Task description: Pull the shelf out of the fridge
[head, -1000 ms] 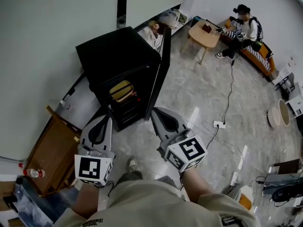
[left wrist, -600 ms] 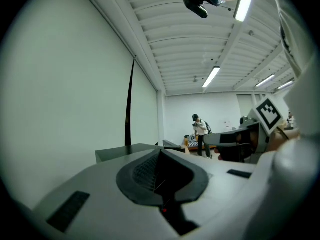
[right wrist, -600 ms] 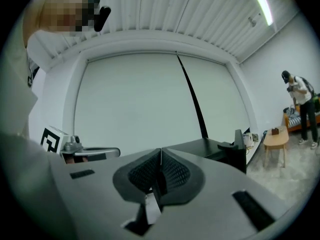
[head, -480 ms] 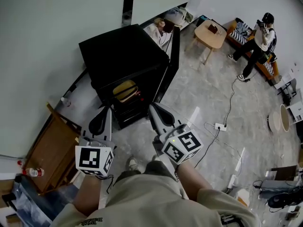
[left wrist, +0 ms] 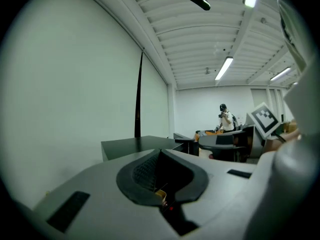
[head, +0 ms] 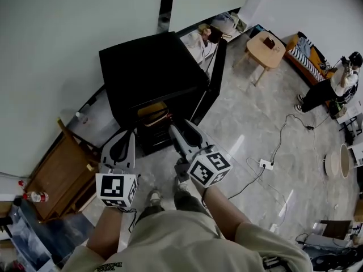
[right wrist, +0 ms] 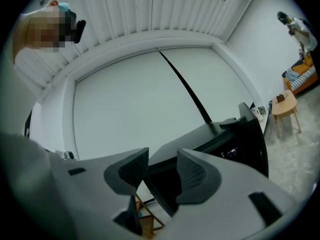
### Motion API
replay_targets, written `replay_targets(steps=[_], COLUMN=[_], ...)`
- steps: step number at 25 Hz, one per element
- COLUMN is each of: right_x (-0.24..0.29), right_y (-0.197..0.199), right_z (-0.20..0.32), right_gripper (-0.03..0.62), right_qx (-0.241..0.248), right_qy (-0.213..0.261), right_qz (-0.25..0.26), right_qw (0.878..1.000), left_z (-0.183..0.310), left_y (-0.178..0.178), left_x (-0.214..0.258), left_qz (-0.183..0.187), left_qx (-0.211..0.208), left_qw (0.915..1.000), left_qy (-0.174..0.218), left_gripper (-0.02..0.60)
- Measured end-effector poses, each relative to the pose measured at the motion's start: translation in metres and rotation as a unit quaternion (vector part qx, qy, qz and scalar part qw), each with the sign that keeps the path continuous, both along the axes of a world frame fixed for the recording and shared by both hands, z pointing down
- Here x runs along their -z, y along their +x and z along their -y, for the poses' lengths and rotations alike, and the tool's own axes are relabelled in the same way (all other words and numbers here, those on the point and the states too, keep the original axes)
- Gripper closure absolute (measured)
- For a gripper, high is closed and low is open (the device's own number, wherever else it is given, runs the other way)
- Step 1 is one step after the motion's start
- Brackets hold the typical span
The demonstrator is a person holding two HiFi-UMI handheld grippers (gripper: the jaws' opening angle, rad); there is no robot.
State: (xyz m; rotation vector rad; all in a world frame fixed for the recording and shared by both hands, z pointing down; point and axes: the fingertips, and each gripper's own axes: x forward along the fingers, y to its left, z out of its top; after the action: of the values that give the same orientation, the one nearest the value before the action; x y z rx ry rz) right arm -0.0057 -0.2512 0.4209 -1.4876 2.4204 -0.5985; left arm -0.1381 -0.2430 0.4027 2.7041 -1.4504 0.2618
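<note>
Head view: the black, boxy fridge (head: 150,67) stands against a pale wall on a glossy, stone-patterned floor (head: 255,112), its door (head: 212,75) swung open to the right. The shelf (head: 154,119) sits inside the dark opening and carries something yellow (head: 152,109) (what it is I cannot tell). The left gripper (head: 131,134) and right gripper (head: 178,127) hover just before that opening and touch nothing.

Left gripper view: the left gripper (left wrist: 159,151) has its ribbed black pads pressed together to a point, with nothing between them. The fridge's flat matte top (left wrist: 135,144) lies beyond.

Right gripper view: the right gripper (right wrist: 162,159) has just been opening its jaws, which stand moderately apart with nothing between them. The fridge's dark mouth (right wrist: 215,134) shows through the gap.

This looks like the approach. The right gripper should probably meet the shelf's front lip level, pinch only the rim, and draw straight out so the load does not slide. The left gripper would have to open before it could steady the other side.
</note>
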Motion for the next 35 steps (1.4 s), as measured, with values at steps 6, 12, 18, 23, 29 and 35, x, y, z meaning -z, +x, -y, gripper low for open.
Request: replay_targets(steps=[6, 12, 18, 23, 29, 35], right_x=[-0.038, -0.076, -0.14, -0.181, -0.206, -0.222], right_y=[0.019, 0.026, 0.027, 0.023, 0.022, 0.004], right_z=[0.036, 0.064, 0.097, 0.118, 0.142, 0.159], right_gripper=[0.409, 0.363, 0.35, 0.35, 0.35, 0.35], right_qx=[0.031, 0.066, 0.083, 0.087, 0.068, 0.097], right_qy=[-0.056, -0.087, -0.148, -0.19, -0.221, -0.226], right_qz=[0.05, 0.097, 0.126, 0.156, 0.202, 0.204], right_qw=[0.997, 0.989, 0.977, 0.965, 0.952, 0.947], left_z=[0.017, 0.025, 0.027, 0.025, 0.021, 0.014], left_y=[0.014, 0.024, 0.028, 0.023, 0.013, 0.01], left_x=[-0.001, -0.013, -0.028, -0.036, -0.042, -0.046], left_qz=[0.0, 0.011, 0.016, 0.017, 0.018, 0.013], left_qx=[0.056, 0.102, 0.148, 0.184, 0.219, 0.229], left_qw=[0.9984, 0.9947, 0.9886, 0.9821, 0.9745, 0.9717], left_qy=[0.003, -0.006, -0.024, -0.038, -0.047, -0.057], left_gripper=[0.574, 0.574, 0.574, 0.574, 0.574, 0.574])
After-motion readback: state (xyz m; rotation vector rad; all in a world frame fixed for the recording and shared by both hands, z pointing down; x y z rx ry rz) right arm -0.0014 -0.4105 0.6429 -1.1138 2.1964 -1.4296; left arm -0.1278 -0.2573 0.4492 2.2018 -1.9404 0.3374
